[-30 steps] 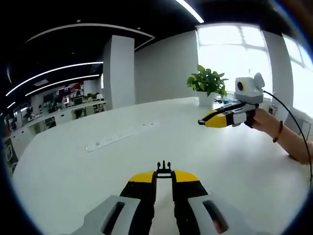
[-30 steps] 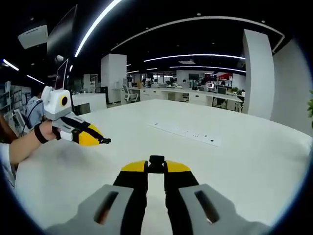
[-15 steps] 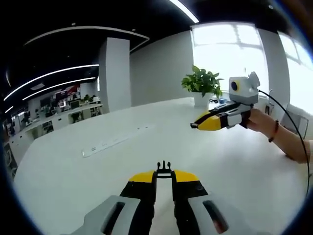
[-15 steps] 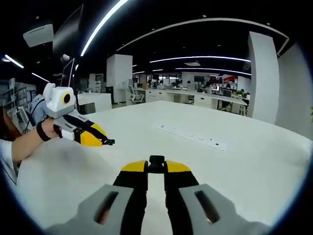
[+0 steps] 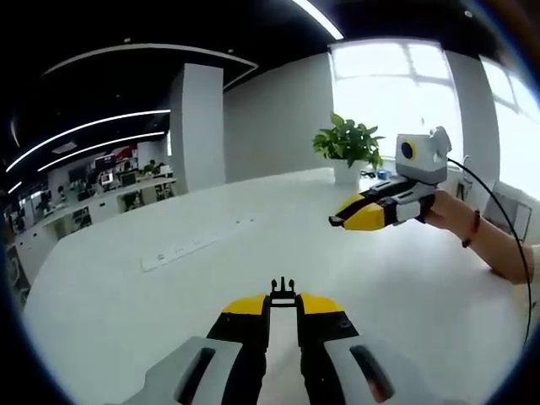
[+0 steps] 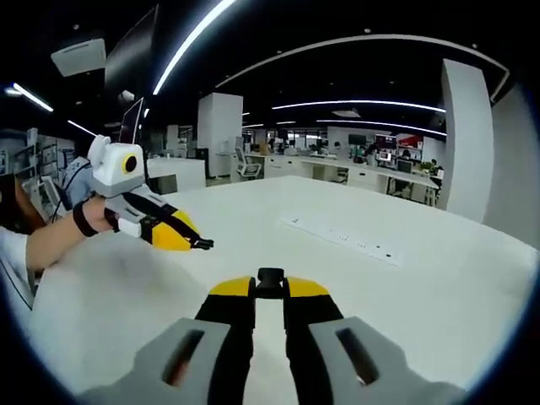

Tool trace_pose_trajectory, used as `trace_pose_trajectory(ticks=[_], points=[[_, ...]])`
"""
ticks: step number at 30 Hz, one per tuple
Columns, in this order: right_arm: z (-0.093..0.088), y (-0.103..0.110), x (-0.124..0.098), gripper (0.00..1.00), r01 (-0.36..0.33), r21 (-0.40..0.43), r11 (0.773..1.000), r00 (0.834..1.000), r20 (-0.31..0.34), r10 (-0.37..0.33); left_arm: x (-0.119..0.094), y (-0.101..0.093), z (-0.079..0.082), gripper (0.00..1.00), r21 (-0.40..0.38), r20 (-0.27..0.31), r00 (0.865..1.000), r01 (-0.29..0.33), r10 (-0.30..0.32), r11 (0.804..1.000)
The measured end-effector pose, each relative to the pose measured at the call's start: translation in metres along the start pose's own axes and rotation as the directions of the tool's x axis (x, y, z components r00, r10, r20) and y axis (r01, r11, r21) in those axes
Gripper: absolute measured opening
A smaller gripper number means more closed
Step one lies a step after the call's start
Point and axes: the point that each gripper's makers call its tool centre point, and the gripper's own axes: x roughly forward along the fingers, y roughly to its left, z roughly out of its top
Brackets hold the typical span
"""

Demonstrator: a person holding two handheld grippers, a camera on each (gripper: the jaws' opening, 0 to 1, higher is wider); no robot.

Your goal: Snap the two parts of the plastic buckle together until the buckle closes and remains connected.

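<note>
We hold the pronged buckle half (image 5: 283, 289) pinched in the left gripper (image 5: 283, 305), the socket half (image 6: 270, 277) pinched in the right gripper (image 6: 270, 291). Above the table (image 5: 169, 312), both have drawn nearer; parts still apart, mating next.

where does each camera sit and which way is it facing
Left gripper view: rides the left gripper, looking along its shut jaws, which pinch a pronged buckle part, across the white table toward a plant and window; the right gripper and a hand enter from the right.
Right gripper view: rides the right gripper, jaws shut on a buckle part, facing the open office; the left gripper enters from the left.
Shared: the table, the power strip, each other's gripper.
</note>
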Motion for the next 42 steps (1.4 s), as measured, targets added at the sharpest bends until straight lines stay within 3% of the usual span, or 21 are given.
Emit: trace_pose_trajectory(ticks=[11, 19, 29, 32, 42], points=[[0.002, 0.021, 0.003, 0.11, -0.027, -0.021, 0.999, 1.000, -0.001, 0.027, -0.006, 0.003, -0.001, 0.11, 0.002, -0.005, 1.000, -0.002, 0.002, 1.000], [0.006, 0.033, -0.002, 0.11, -0.047, -0.041, 0.998, 0.999, 0.006, 0.047, -0.019, 0.008, 0.008, 0.11, 0.014, 0.015, 1.000, 0.005, -0.005, 1.000], [0.008, 0.024, 0.001, 0.11, -0.058, -0.055, 0.997, 0.998, -0.008, 0.058, -0.027, 0.015, 0.007, 0.11, 0.017, 0.004, 1.000, 0.008, -0.008, 1.000], [0.006, 0.026, -0.002, 0.11, -0.072, -0.070, 0.995, 0.997, -0.010, 0.072, -0.036, 0.015, 0.001, 0.11, 0.070, -0.021, 1.000, 0.011, -0.010, 0.997], [0.001, 0.028, -0.002, 0.11, -0.086, -0.084, 0.993, 0.996, -0.034, 0.084, -0.053, 0.023, -0.008, 0.11, 0.066, -0.028, 1.000, 0.002, 0.000, 0.998]])
